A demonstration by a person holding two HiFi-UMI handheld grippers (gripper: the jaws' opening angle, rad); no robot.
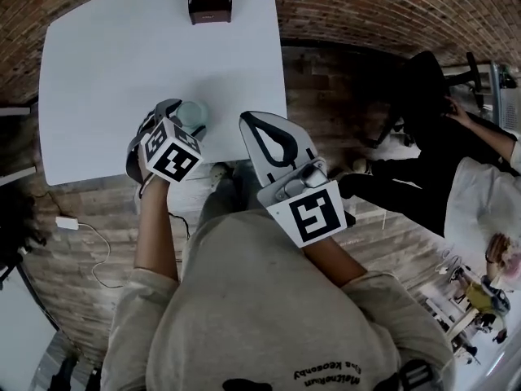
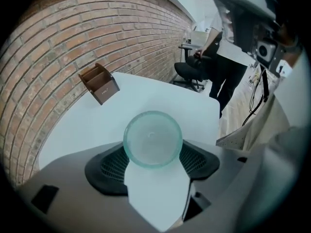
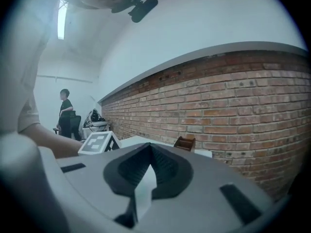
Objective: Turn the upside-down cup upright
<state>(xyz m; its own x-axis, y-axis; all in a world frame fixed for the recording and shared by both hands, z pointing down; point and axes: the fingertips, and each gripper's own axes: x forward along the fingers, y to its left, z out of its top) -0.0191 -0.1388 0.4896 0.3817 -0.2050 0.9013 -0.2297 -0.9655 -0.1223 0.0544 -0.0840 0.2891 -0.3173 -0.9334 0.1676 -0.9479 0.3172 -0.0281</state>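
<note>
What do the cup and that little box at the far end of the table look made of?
Cup: translucent pale green with a smooth finish, glass or plastic, I cannot tell which. The white table shows faintly through it.
Box: dark brown and matte, probably wood or wood-look board, going by the flat, square-edged panels and the open top.

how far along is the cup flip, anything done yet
Nothing looks done yet: the cup stands on the table with what looks like its closed base up, so likely upside down. In hand: the left gripper has its jaws either side of it; whether they press I cannot tell. The right gripper is shut, empty and away from it. Left: grip, lift, flip, set down upright.
</note>
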